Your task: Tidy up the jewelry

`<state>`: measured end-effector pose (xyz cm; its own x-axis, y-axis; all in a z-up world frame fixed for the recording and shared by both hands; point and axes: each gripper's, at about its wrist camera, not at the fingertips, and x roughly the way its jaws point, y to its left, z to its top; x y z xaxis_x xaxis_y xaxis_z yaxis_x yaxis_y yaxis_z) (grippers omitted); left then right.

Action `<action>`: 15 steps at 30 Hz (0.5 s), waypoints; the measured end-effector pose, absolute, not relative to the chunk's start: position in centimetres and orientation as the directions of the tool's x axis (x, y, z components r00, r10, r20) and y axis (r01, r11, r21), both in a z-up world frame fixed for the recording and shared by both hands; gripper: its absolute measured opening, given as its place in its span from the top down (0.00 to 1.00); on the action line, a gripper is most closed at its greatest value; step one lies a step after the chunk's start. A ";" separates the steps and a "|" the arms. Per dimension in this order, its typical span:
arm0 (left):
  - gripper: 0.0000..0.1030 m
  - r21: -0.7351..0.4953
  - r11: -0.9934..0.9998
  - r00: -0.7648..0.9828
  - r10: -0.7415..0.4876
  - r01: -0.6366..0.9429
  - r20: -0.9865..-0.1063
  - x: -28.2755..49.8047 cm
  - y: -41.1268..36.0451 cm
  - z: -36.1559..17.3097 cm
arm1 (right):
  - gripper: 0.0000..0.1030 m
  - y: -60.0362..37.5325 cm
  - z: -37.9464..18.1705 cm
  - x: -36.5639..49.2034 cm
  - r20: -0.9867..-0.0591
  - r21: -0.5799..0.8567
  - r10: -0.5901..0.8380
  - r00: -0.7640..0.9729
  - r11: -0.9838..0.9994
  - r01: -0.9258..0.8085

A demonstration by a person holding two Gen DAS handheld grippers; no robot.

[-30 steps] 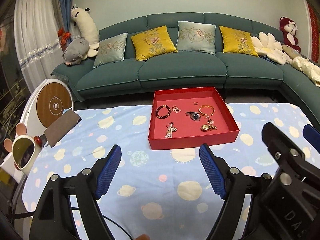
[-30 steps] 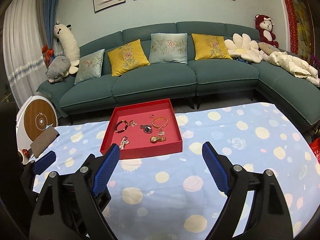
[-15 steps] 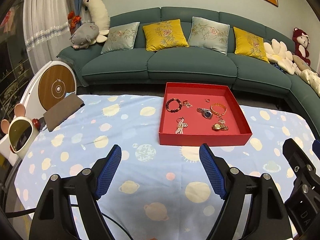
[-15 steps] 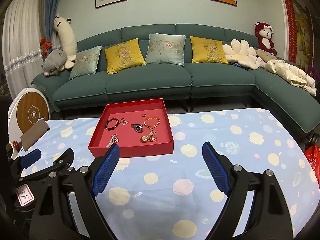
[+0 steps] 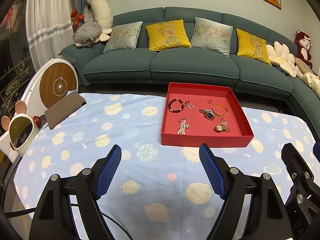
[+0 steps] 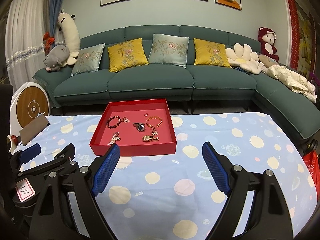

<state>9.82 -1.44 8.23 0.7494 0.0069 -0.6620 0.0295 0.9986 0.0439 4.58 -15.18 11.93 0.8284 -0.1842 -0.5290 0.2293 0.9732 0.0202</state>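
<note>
Left claw (image 5: 160, 156): jaws wide apart, nothing between them, above the desk (image 5: 140, 172) short of the red tray (image 5: 206, 139). Right claw (image 6: 161, 156): likewise wide apart and empty, close to the tray's near wall. In the tray, lying apart: bead bracelet (image 5: 176, 105), gold bangle (image 5: 220, 110), blue-faced watch (image 5: 208, 114), gold watch (image 5: 221, 128), pearl piece (image 5: 182, 126), small ring (image 5: 209, 101).

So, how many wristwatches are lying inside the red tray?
2. The blue-dial watch lies near the middle of the red tray; the gold watch lies closer to its front wall. None seems hidden.
</note>
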 end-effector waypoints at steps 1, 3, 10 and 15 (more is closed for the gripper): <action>0.25 0.042 0.999 0.749 0.006 0.029 -0.662 9.8 -1.4 8.2 | 0.21 -15.2 11.9 4.6 -0.529 0.020 -0.184 0.829 0.973 0.230; 0.25 0.044 0.999 0.750 0.009 0.028 -0.662 9.8 -1.4 8.2 | 0.21 -15.2 12.0 4.6 -0.528 0.022 -0.184 0.829 0.973 0.230; 0.25 0.055 0.998 0.753 0.024 0.015 -0.658 9.8 -1.4 8.0 | 0.21 -15.0 11.9 4.6 -0.532 0.019 -0.183 0.827 0.974 0.228; 0.25 0.061 0.998 0.760 0.037 0.003 -0.649 9.7 -1.3 8.2 | 0.21 -14.8 11.9 4.6 -0.531 0.016 -0.182 0.828 0.974 0.224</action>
